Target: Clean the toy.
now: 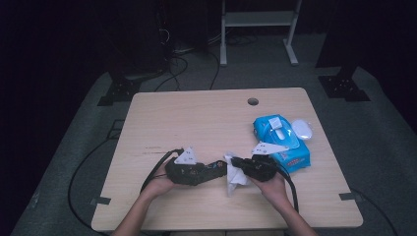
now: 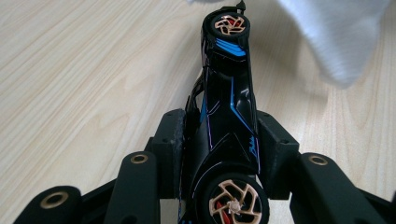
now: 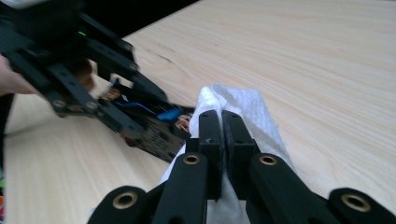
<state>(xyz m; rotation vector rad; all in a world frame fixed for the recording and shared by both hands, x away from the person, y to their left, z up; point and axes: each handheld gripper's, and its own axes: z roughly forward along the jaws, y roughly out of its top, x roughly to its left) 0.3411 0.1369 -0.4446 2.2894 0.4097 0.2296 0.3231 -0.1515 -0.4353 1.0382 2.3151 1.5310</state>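
A black toy racing car (image 2: 229,93) with blue stripes and copper wheels sits nose-out between the jaws of my left gripper (image 2: 223,135), which is shut on its body. In the high view the left gripper (image 1: 209,169) holds the car (image 1: 217,167) just above the table's front middle. My right gripper (image 3: 222,126) is shut on a white wet wipe (image 3: 252,109) that bunches around its tips. The wipe (image 1: 232,178) hangs right beside the car's nose, and the right gripper (image 1: 236,163) faces the left one. The car (image 3: 154,126) shows past the wipe, held by the left gripper (image 3: 93,88).
A blue pack of wet wipes (image 1: 285,142) with its flap raised lies at the right of the wooden table (image 1: 196,123), with a white oval object (image 1: 302,129) beside it. A cable hole (image 1: 253,102) sits near the far edge. Cables trail off the front edge.
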